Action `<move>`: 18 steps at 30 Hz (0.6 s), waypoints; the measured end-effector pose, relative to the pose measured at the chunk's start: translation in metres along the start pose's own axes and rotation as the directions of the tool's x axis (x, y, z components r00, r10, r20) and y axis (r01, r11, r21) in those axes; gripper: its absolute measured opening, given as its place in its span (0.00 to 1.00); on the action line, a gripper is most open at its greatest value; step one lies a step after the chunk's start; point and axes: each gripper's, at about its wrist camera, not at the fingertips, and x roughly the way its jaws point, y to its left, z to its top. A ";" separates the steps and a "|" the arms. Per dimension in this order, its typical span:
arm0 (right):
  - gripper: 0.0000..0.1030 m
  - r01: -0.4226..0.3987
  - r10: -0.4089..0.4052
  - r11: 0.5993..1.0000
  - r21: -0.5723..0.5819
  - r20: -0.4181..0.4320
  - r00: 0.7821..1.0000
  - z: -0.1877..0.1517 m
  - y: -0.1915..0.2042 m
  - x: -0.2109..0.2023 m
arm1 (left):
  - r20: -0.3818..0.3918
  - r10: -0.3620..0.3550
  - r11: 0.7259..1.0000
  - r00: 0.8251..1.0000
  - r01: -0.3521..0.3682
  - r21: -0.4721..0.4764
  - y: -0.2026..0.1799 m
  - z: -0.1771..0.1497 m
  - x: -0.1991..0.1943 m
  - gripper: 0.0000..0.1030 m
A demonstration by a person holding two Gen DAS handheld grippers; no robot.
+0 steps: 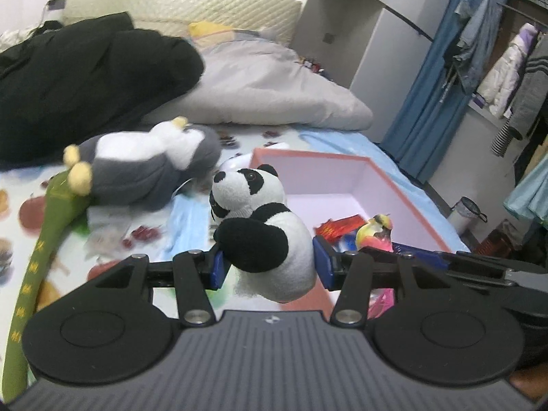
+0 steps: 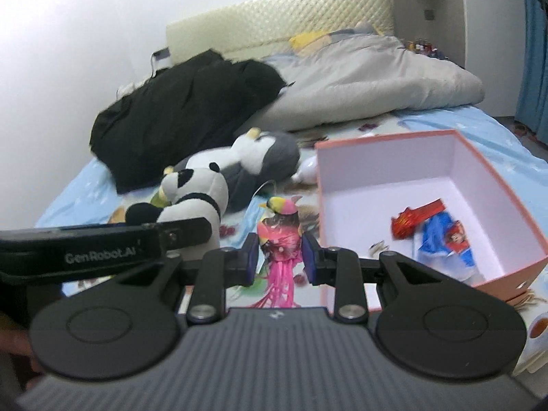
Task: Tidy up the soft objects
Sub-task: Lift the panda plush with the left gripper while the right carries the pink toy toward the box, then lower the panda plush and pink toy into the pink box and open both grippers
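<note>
A bed with a fruit-printed sheet is seen from two hand-held tongs, each already loaded. The left tongs (image 1: 269,262) are closed about halfway on a plush panda (image 1: 260,226), gripped across its body with the head tilted up and away. The right tongs (image 2: 278,255) are narrowly closed on a small pink doll (image 2: 279,239), held upright. The open pink box (image 2: 479,157) lies ahead and to the right of both tongs, and the right tongs are judged the nearer. A few bright wrappers (image 2: 416,221) already lie on its floor. A grey penguin plush (image 1: 154,167) rests on the sheet to the left, beside a green banner (image 1: 48,229); a black coat (image 1: 85,78) and grey quilt (image 1: 274,85) lie beyond. Only the box's near wall stands between the toys and its inside.
</note>
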 end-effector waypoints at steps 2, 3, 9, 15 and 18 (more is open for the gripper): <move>0.30 0.020 -0.019 1.000 -0.002 0.017 1.000 0.007 -0.009 -0.005 | -0.001 -0.022 1.000 1.000 0.022 0.005 -0.011 0.009 0.006 0.54; 0.30 0.029 -0.029 1.000 -0.001 0.022 0.999 0.011 -0.014 -0.006 | -0.003 -0.030 0.999 1.000 0.031 0.012 -0.017 0.014 0.008 0.54; 0.30 0.071 -0.072 0.996 0.050 0.023 0.997 0.029 -0.052 -0.003 | -0.019 -0.063 0.997 0.998 0.064 0.051 -0.050 0.037 0.036 0.55; 0.30 0.130 -0.128 0.987 0.094 -0.024 0.992 0.036 -0.095 0.016 | -0.079 -0.096 0.994 0.992 0.100 0.049 -0.071 0.049 0.086 0.55; 0.30 0.159 -0.152 0.979 0.125 -0.060 0.987 0.035 -0.118 0.031 | -0.120 -0.106 0.991 0.987 0.114 0.065 -0.082 0.053 0.119 0.55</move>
